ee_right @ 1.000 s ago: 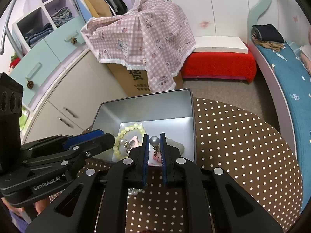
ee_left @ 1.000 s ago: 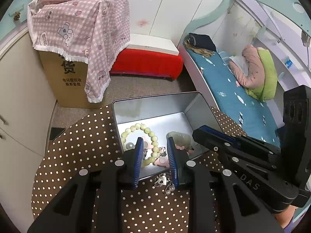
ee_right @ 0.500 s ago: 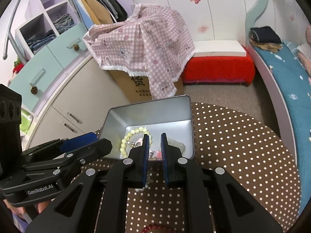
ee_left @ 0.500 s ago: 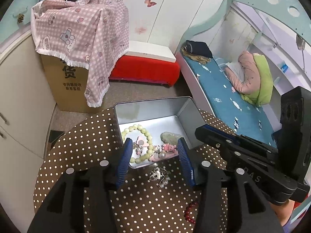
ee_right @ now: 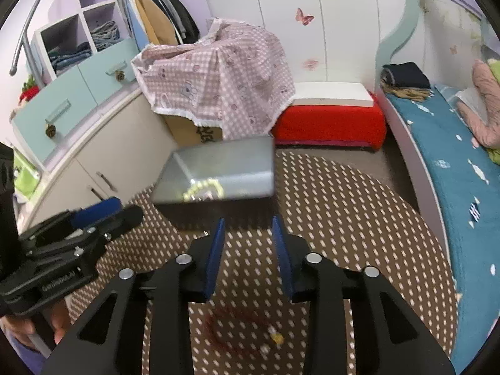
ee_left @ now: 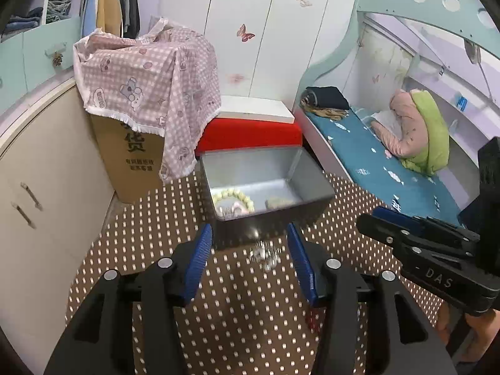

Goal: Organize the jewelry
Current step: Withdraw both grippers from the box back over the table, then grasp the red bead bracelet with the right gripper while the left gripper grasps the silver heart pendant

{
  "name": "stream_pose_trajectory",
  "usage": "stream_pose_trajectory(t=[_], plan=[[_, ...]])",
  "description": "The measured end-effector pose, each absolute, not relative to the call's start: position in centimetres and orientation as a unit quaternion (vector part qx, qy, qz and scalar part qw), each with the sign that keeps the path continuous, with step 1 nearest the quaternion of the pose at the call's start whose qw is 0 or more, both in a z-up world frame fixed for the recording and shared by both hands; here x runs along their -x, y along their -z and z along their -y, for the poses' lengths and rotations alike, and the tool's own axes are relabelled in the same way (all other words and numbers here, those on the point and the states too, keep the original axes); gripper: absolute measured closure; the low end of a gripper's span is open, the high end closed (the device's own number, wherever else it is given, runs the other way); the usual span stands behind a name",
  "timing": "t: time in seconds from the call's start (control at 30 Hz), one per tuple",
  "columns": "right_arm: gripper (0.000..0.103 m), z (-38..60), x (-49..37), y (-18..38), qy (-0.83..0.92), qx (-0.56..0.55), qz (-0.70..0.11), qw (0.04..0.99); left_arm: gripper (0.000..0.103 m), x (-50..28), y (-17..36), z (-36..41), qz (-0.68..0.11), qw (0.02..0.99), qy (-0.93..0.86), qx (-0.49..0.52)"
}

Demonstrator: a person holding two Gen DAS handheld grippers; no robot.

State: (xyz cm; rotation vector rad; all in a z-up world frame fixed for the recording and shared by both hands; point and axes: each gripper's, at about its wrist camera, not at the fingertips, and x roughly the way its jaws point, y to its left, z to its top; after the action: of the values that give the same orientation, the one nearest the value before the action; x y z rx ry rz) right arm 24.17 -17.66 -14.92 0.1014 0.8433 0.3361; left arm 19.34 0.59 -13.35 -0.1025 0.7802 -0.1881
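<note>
An open grey tin point(ee_left: 265, 168) stands on the brown dotted table point(ee_left: 140, 234). Inside lie a pale green bead bracelet point(ee_left: 232, 197), a small pink piece and a pale green piece point(ee_left: 278, 202). A silver trinket point(ee_left: 264, 254) lies on the cloth just in front of the tin, between the fingers of my left gripper point(ee_left: 250, 237); the jaws are opening and the pads do not touch it. My right gripper point(ee_right: 247, 222) hovers short of the tin point(ee_right: 218, 172), its jaws opening with nothing between them. A red bead bracelet point(ee_right: 237, 328) lies blurred on the cloth under it.
A cardboard box under a pink checked cloth point(ee_left: 147, 87) and a red bench point(ee_left: 250, 134) stand beyond the table. Cream cabinets point(ee_left: 37, 168) run along the left, and a bed with a blue sheet point(ee_left: 375, 156) is on the right. The left gripper point(ee_right: 125, 215) shows at the left of the right wrist view.
Both grippers have drawn back from over the tin and opened. The right one held a small pearl piece above the tin a second ago and is empty now.
</note>
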Motion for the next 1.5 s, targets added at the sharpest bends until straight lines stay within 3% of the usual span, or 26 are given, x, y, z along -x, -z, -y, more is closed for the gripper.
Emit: stream_pose_trajectory(t=[0.3,0.63,0.73,0.77,1.5], plan=[[0.066,19.0,-20.6,20.6,-0.145,-0.028,-0.456,0.878,0.052,-17.8,16.6,-0.7,-0.413,0.904,0.084,0.066],[0.067,16.5,-20.4,21.9,-0.159,0.022,-0.465,0.871,0.052,-17.2,18.0,-0.3,-0.426,0.898,0.082,0.074],[0.081,15.9,-20.2,22.0,-0.154,0.052,-0.458,0.874,0.052,-17.5,18.2,-0.4,-0.43,0.896,0.083,0.08],[0.091,15.9,-20.3,22.0,-0.162,0.047,-0.46,0.872,0.051,-17.6,18.2,-0.4,-0.43,0.895,0.084,0.081],[0.095,19.3,-27.7,22.2,-0.141,-0.003,-0.443,0.885,0.053,-23.0,21.2,3.4,-0.459,0.886,0.066,0.02]])
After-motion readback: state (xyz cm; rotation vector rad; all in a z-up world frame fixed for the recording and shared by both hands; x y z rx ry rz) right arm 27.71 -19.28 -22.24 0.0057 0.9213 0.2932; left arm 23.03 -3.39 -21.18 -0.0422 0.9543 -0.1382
